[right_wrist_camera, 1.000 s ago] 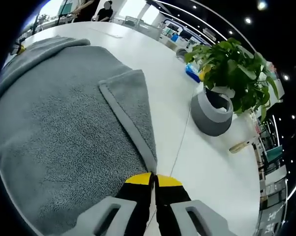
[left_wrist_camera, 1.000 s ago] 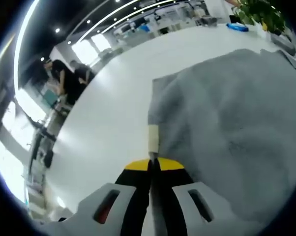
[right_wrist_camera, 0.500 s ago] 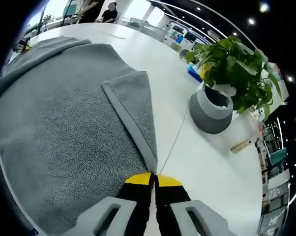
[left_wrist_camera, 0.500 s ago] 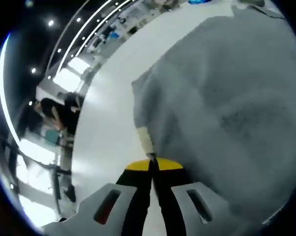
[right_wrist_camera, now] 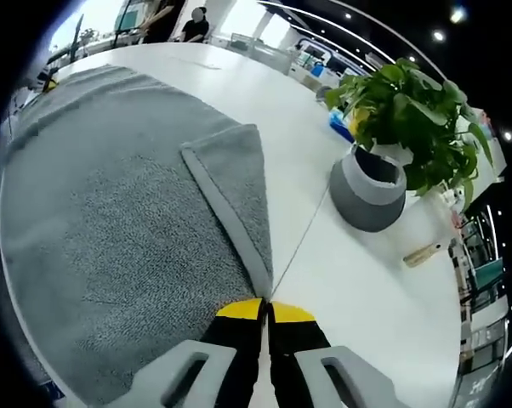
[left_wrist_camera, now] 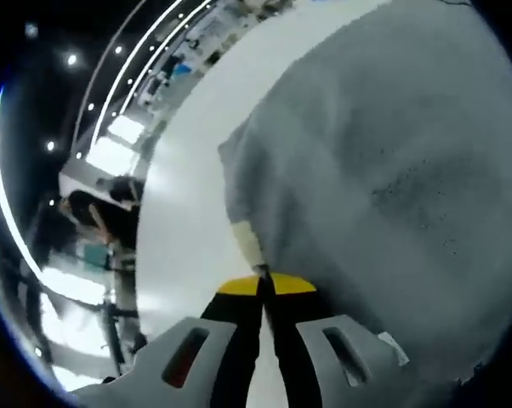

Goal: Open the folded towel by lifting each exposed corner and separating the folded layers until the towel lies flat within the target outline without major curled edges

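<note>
In the left gripper view the left tongs (left_wrist_camera: 264, 287) were pressed together, their yellow tips pinching the edge of the grey towel (left_wrist_camera: 384, 161) right at a pale sewn label (left_wrist_camera: 247, 246) that rose from between the tips. The towel spread away from the tips over the right and upper part of that view, blurred, with a corner (left_wrist_camera: 224, 151) standing out against the white counter (left_wrist_camera: 184, 195) to its left. In the right gripper view the right tongs (right_wrist_camera: 265, 309) were likewise closed tight, gripping the pointed tip of a folded-over flap (right_wrist_camera: 239, 187) of the towel (right_wrist_camera: 94, 221), whose hemmed border ran up and away from the tips. The flap lay turned back on top of the main sheet, which covered the left half of that view and rested on the counter (right_wrist_camera: 358, 280). A thin line (right_wrist_camera: 307, 234) ran across the counter from near the tips toward a potted plant (right_wrist_camera: 401, 102) in a grey pot (right_wrist_camera: 366, 191), standing on the counter well apart from the towel. Beside the pot lay a small pale object (right_wrist_camera: 422, 253), too small to identify, and behind the plant a blue item (right_wrist_camera: 336, 124) showed. The left gripper view gave instead a dark ceiling with rows of lights (left_wrist_camera: 128, 59) and a person in dark clothes (left_wrist_camera: 99, 212) beyond the counter's edge; the right gripper view showed people (right_wrist_camera: 178, 19) at the far end of the counter.
</note>
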